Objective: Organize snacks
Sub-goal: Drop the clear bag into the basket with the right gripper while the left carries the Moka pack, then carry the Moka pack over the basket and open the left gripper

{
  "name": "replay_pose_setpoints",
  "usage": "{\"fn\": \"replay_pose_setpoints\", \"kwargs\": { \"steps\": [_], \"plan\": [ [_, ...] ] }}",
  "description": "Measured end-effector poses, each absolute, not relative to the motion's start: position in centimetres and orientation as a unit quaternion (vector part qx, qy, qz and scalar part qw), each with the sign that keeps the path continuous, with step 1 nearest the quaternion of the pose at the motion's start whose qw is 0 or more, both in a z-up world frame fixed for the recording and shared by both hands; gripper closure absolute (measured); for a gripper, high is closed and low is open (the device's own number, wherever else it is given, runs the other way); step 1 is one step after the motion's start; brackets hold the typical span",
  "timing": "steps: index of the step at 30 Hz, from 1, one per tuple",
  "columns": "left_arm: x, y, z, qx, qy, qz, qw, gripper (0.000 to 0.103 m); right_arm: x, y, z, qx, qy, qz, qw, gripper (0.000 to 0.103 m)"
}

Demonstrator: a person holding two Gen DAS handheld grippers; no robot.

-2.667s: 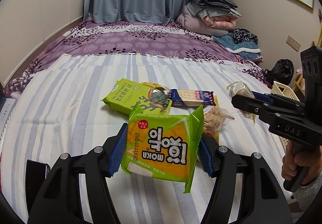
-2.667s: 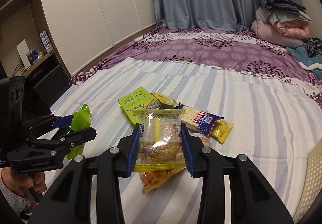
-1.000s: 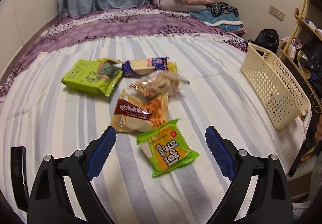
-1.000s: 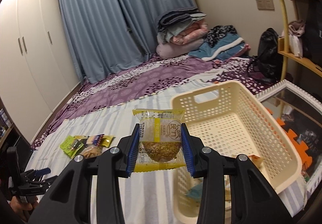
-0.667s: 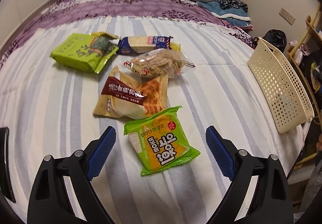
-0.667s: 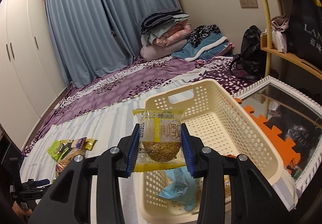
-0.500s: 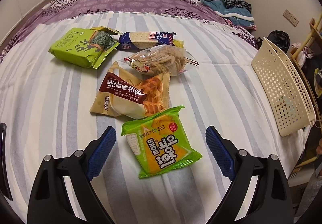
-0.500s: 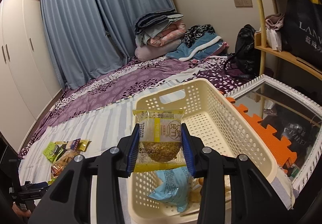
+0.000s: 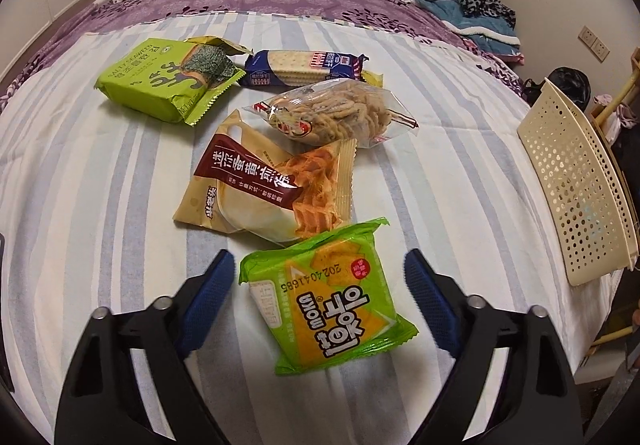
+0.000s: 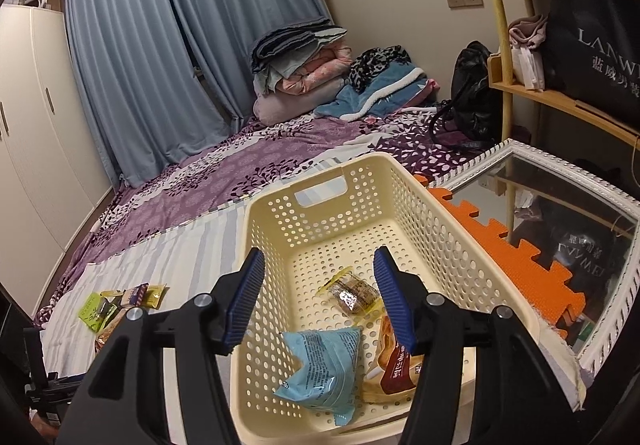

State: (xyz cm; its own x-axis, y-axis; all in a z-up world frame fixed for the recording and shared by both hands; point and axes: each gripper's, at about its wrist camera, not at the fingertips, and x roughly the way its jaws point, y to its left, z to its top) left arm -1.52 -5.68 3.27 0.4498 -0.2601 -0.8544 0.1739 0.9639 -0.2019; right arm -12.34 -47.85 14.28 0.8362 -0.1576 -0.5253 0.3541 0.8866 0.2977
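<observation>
Snacks are split between the striped bed sheet (image 9: 460, 173) and my cream basket (image 10: 400, 205), which sits at the bed's edge beside a white-framed mirror (image 10: 560, 213). My right fingers (image 10: 318, 299) have just been opening and now stand apart with nothing between them above the basket; the clear nut bar packet (image 10: 354, 295) lies loose on the basket floor, with a light blue packet (image 10: 324, 373) and a brown-labelled pack (image 10: 396, 365) nearer me. My left fingers (image 9: 318, 303) have just been closing around the green cracker packet (image 9: 326, 297), which lies flat on the sheet between them; the pads stand clear of it on both sides. Farther up the bed lie a waffle pack (image 9: 268, 185), a clear bag of twisted sticks (image 9: 332, 113), a blue cracker sleeve (image 9: 304, 67) and a green seaweed pack (image 9: 168, 79), bunched together and overlapping.
</observation>
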Motion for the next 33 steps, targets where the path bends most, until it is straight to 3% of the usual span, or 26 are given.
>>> {"fn": "replay_pose_setpoints", "kwargs": {
  "steps": [3,9,33],
  "plan": [
    [-1.5,-5.8,3.0,-0.040,0.513,-0.128,0.848,0.034,-12.4,-47.8,14.1,0.195,0.251,-0.134,0.938,0.046],
    [-2.2,-6.2,3.5,-0.027,0.502,-0.129,0.855,0.038,-12.5,-48.0,13.9,0.199,0.249,-0.136,0.938,0.046],
    [-4.5,-14.3,11.8,0.025,0.427,-0.228,0.875,0.040,-17.0,-50.9,14.5,0.232,0.201,-0.178,0.935,0.046]
  ]
}}
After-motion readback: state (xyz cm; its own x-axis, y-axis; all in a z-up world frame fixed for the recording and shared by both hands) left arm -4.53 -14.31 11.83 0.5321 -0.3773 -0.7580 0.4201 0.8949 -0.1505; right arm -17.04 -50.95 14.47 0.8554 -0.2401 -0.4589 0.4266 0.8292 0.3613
